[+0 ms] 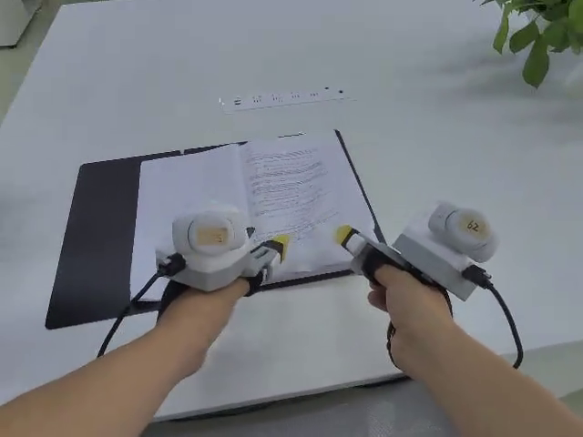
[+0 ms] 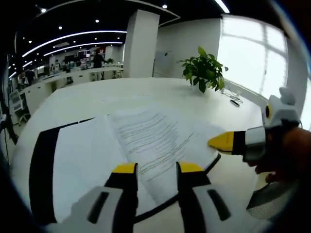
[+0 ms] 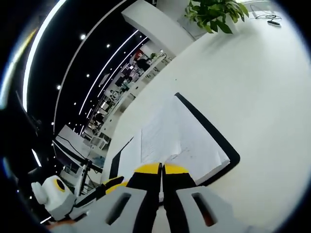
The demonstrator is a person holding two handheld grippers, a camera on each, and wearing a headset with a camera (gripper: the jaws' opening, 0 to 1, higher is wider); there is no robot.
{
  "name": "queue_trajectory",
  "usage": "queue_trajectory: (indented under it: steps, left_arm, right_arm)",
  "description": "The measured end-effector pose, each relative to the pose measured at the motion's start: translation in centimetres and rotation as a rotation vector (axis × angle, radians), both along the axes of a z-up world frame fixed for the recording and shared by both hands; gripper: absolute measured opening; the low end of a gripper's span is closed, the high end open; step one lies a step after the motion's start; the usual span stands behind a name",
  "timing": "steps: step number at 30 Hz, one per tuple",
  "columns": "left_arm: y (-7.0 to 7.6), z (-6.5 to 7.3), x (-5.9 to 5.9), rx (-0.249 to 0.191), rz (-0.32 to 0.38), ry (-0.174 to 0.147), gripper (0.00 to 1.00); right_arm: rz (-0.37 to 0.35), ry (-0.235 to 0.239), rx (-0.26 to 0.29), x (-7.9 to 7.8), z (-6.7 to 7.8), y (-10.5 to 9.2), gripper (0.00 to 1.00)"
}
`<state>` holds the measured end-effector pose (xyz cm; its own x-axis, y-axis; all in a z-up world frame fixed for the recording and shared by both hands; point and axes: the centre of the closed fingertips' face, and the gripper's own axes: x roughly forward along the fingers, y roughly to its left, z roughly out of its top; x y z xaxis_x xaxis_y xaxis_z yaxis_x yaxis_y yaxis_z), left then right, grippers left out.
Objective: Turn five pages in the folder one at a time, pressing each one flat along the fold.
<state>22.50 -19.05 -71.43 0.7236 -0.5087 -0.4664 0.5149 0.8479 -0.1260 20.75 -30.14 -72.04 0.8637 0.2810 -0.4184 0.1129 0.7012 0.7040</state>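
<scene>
2 grippers at the near edge of the open folder (image 1: 96, 228) on the table (image 1: 437, 118). Left gripper (image 2: 158, 168) has its jaws spread and empty over the paper. Right gripper (image 3: 161, 169) has its jaws pressed together at the printed page (image 1: 305, 182) corner; I can't tell if a sheet is caught. Best bet: take just 1 sheet, carry it over, rub along the fold. The folder holds a blank sheet (image 1: 187, 196) on the left.

An open-plan office: a long white desk (image 2: 160, 90), a plant (image 2: 204, 73) right of the column (image 2: 141, 43), workstations (image 2: 68, 73) and strip lights (image 2: 73, 38) left of it.
</scene>
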Motion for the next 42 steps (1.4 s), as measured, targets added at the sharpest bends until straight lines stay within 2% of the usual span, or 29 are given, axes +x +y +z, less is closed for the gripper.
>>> queue_trajectory:
  steps: [2,4,8,15,22,30,42]
  left_arm:
    - [0.8,0.7,-0.2,0.0,0.0,-0.013,0.32]
    - [1.8,1.7,-0.3,0.009,0.003,-0.043,0.33]
    - [3.7,2.8,-0.7,0.017,0.02,-0.063,0.33]
    - [7.2,3.9,-2.0,0.028,0.055,-0.088,0.33]
    - [10.3,4.8,-2.6,0.024,0.101,-0.105,0.33]
    - [13.4,5.8,-3.0,0.008,0.159,-0.125,0.33]
    - [18.0,6.6,-3.6,0.0,0.24,-0.139,0.33]
  right_arm:
    - [0.0,-0.013,0.002,-0.1,0.6,0.2,0.0]
    - [0.003,-0.03,0.005,-0.1,1.2,0.6,0.0]
    - [0.005,-0.047,0.011,-0.2,2.1,1.3,0.0]
    - [0.039,-0.082,0.002,-0.2,3.6,3.4,0.0]
    - [0.098,-0.111,-0.02,0.0,4.7,6.0,0.0]
    - [0.187,-0.113,-0.049,0.1,4.6,9.6,0.0]
    - [0.334,-0.097,-0.097,0.7,3.2,16.3,0.0]
